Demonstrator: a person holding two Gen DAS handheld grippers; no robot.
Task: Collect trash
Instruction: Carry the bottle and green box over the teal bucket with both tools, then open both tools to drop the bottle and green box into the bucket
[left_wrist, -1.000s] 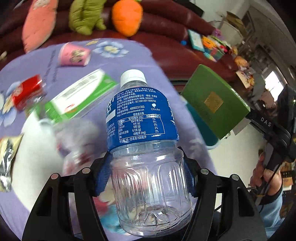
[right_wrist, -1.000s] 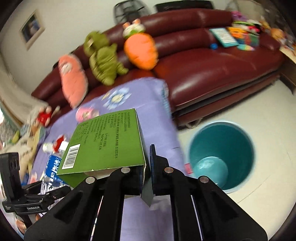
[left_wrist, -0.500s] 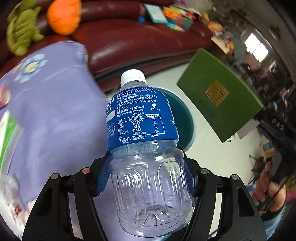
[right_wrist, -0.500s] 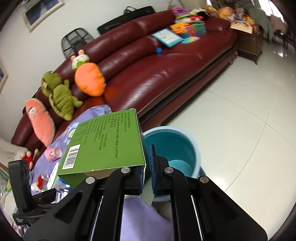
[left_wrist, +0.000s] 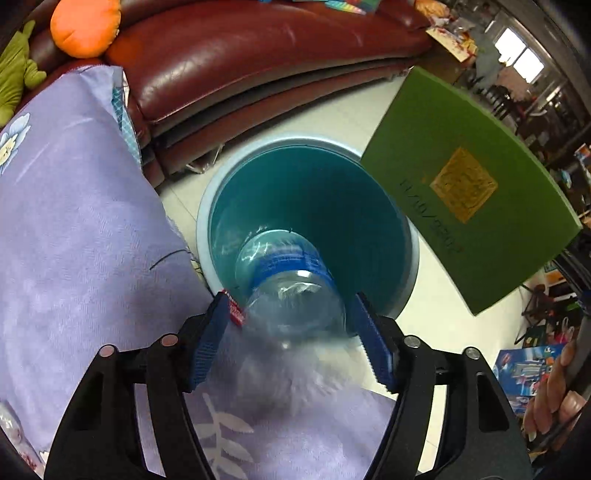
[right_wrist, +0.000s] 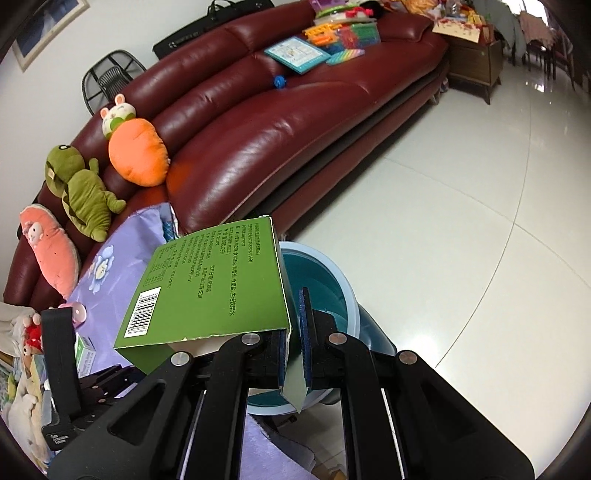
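Left wrist view: purple cloth (left_wrist: 74, 229) fills the left side, its edge just beside the bin (left_wrist: 207, 206). Bin is teal inside with a pale blue rim and stands on the white tiled floor in front of the red sofa (left_wrist: 240, 51). Left gripper (left_wrist: 291, 336) points steeply down at the bin mouth. Its jaws have just been opening and stand wide; the blue pads sit clear of the bottle (left_wrist: 291, 288) on both sides. Bottle is blurred, clear with a blue label, cap end down, between the pads and over the bin opening. To the right, the green box (left_wrist: 469, 192) hangs above the bin's right rim. Far right, a hand (left_wrist: 554, 398) grips a handle.

Right wrist view: plush toys on the sofa at left, the orange carrot (right_wrist: 138, 155) among them. Right gripper (right_wrist: 293, 328) is clamped tight on a flap of the box (right_wrist: 218, 288), which tilts over the bin (right_wrist: 347, 306). Floor (right_wrist: 461, 236) to the right.
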